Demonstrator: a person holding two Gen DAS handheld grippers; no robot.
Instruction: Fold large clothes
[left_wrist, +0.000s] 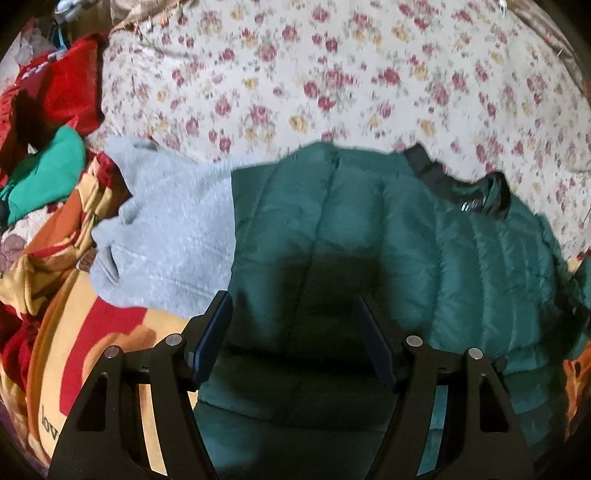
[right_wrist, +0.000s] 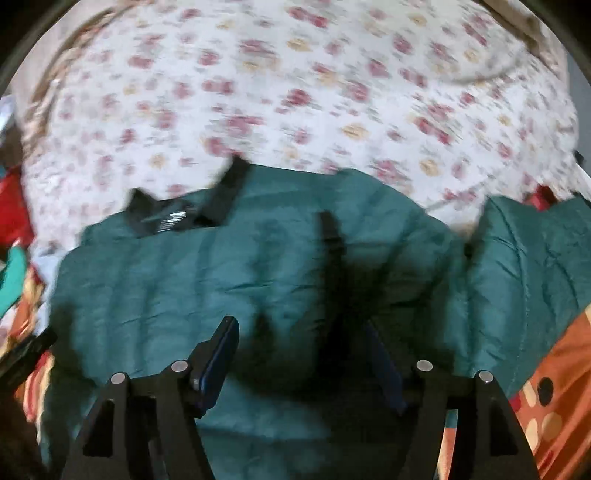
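A bed is covered by a white sheet (left_wrist: 332, 74) with red and yellow flowers. A green padded jacket (left_wrist: 369, 240) is spread near the front edge of the bed, its black collar (left_wrist: 480, 192) toward the middle. Only in the left view a grey fleece (left_wrist: 166, 221) is seen touching the jacket, beside a patterned blanket (left_wrist: 74, 314). The left hand-held gripper (left_wrist: 293, 314) and the right hand-held gripper (right_wrist: 301, 339) are held half open above the jacket, nothing gripped. The right view is blurred.
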